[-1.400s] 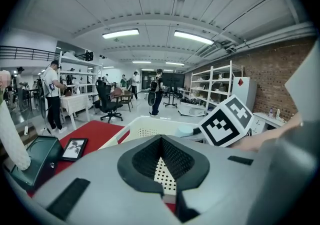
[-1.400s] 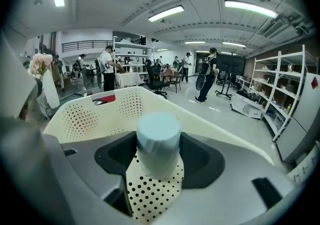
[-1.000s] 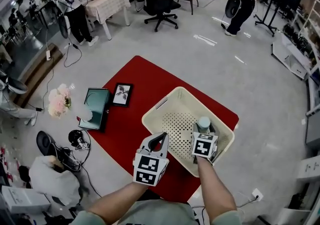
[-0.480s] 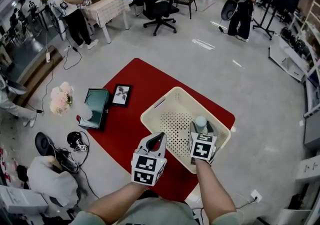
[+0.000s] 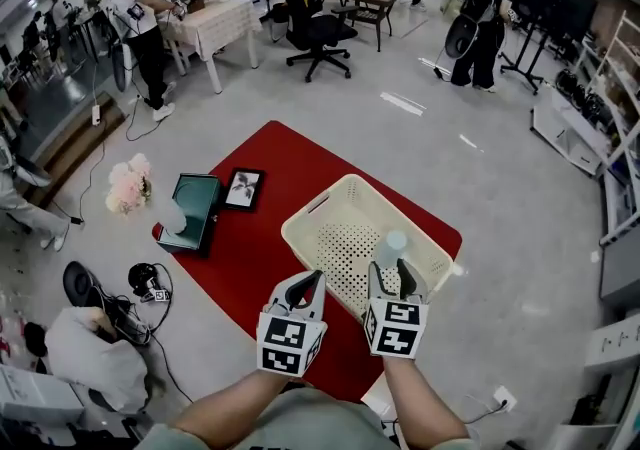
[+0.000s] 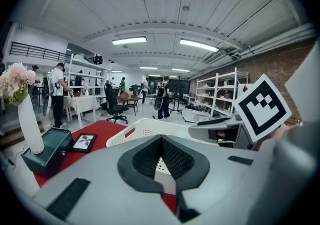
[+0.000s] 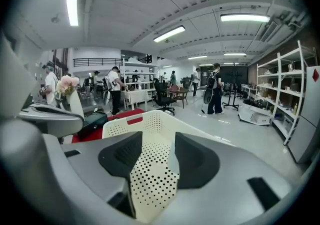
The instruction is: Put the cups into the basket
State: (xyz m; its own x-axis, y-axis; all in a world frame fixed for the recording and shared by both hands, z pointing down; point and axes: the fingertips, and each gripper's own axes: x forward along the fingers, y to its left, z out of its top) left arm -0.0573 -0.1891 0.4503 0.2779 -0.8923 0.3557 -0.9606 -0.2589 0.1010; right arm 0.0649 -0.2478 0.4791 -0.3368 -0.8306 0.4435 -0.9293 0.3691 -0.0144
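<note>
cup [image 5: 392, 246]: 1, stands in the basket [image 5: 330, 213], so its job looks done | right gripper [image 5: 392, 276]: claw half wide, has just been closing, pinches nothing, cup just past its tips | left gripper [image 5: 310, 281]: claw shut, empty, not needed here

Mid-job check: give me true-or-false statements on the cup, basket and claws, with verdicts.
A cup is inside the basket. True.
The basket sits on bare floor. False: it sits on the red mat.
The left claw holds a cup. False: it is shut on nothing.
The right claw grips the cup. False: its jaws stand apart, having just closed partway, not pressing the cup.
A framed picture lies on the mat. True.
</note>
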